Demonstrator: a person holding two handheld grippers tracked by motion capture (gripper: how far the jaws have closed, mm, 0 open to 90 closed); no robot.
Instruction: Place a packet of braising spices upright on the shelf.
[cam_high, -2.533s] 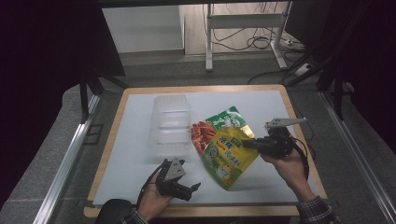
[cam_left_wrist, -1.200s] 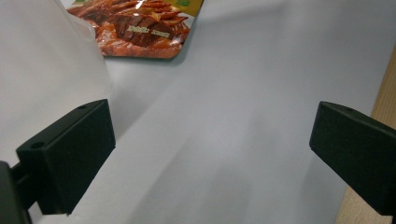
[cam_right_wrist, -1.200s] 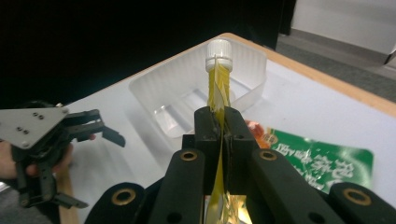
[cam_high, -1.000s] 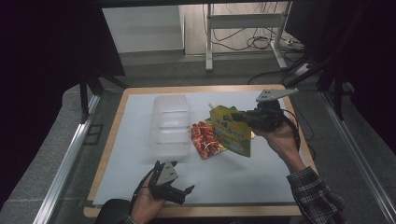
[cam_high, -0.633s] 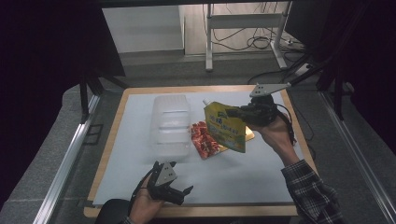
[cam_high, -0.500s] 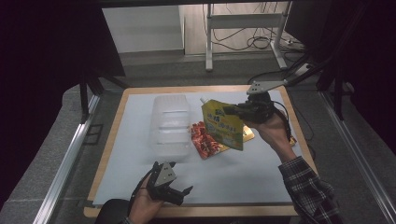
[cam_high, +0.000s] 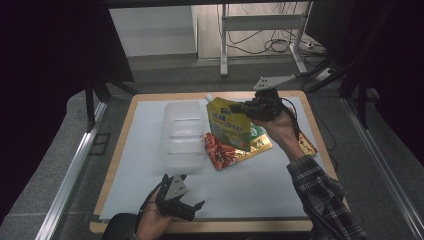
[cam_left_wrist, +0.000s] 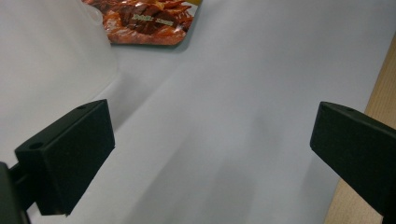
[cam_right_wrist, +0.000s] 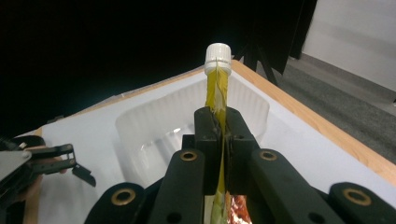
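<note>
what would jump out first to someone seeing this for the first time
The yellow spouted pouch, held up off the table edge-on in the shut right tool, right beside the clear plastic tray. Below it a red snack packet lies on the white sheet; the left tool rests open near the front edge.

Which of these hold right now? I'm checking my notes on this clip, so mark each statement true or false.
1. The right gripper is clamped on the yellow spouted pouch. True.
2. The pouch's white cap is off. False: it sits on the spout.
3. The left gripper holds the red snack packet. False: its jaws stand open and empty over the white sheet.
4. The clear plastic tray lies on the sheet beside the red packet. True.
</note>
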